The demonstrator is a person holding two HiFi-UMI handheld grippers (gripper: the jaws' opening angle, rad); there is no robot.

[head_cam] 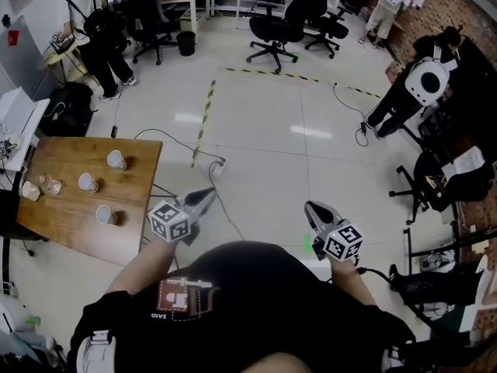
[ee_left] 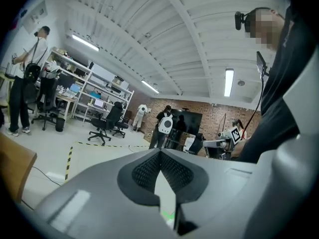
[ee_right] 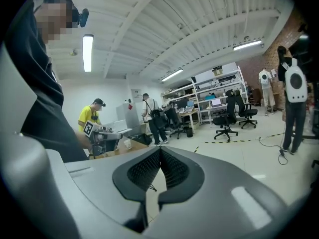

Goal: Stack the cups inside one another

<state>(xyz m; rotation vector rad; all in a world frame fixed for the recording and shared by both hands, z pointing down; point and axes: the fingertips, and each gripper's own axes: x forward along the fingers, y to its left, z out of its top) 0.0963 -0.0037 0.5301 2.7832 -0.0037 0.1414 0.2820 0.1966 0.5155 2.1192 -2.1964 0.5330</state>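
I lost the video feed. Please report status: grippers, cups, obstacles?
Left gripper shut, empty; right gripper shut, empty. Cups apart on wooden table, none stacked. Loose cable on floor beside table.

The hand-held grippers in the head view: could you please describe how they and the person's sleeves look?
The left hand-held gripper and right hand-held gripper are alike: grey moulded bodies tapering to dark, dimpled pads, each carrying a white cube with black square markers. The person wears a black short-sleeved shirt.

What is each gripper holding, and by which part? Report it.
Nothing is held. The left gripper and the right gripper are both shut and empty, and the cups sit on the wooden table, away from both.
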